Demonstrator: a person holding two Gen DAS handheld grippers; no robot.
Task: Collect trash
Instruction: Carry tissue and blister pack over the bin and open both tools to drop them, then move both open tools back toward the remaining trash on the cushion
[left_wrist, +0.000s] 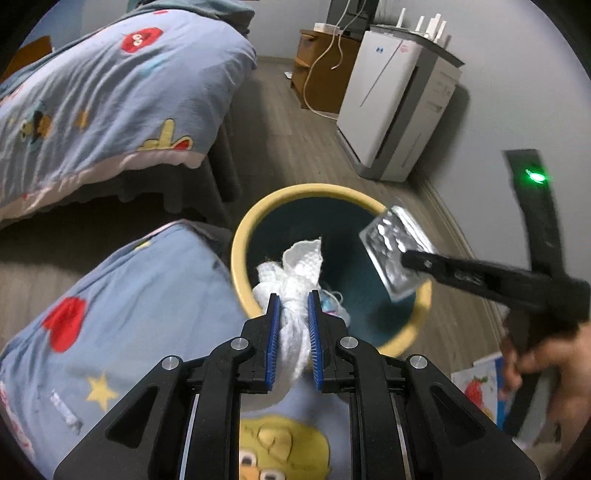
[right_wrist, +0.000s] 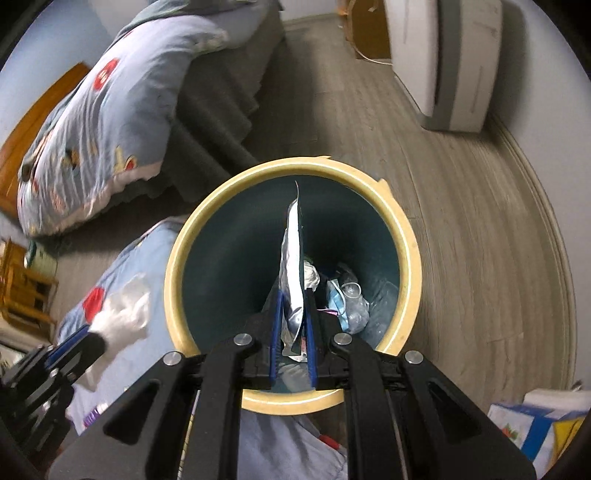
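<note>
A round bin with a yellow rim (left_wrist: 246, 225) (right_wrist: 406, 236) and dark inside stands on the floor beside the bed. My left gripper (left_wrist: 292, 301) is shut on a crumpled white tissue (left_wrist: 299, 266), held over the bin's near rim. In the right wrist view that tissue (right_wrist: 123, 314) shows at the lower left, beside the bin. My right gripper (right_wrist: 293, 295) is shut on a silver foil wrapper (right_wrist: 293, 243), held edge-on above the bin's mouth. From the left wrist view the foil wrapper (left_wrist: 391, 240) hangs over the bin's right side. Clear plastic and a blue mask (right_wrist: 347, 295) lie in the bin.
A bed with a blue cartoon quilt (left_wrist: 110, 92) fills the left; a quilt fold (left_wrist: 110, 332) lies against the bin. A white appliance (left_wrist: 391, 110) and a wooden cabinet (left_wrist: 317, 70) stand along the far wall. Colourful paper items (right_wrist: 535, 424) lie on the floor at right.
</note>
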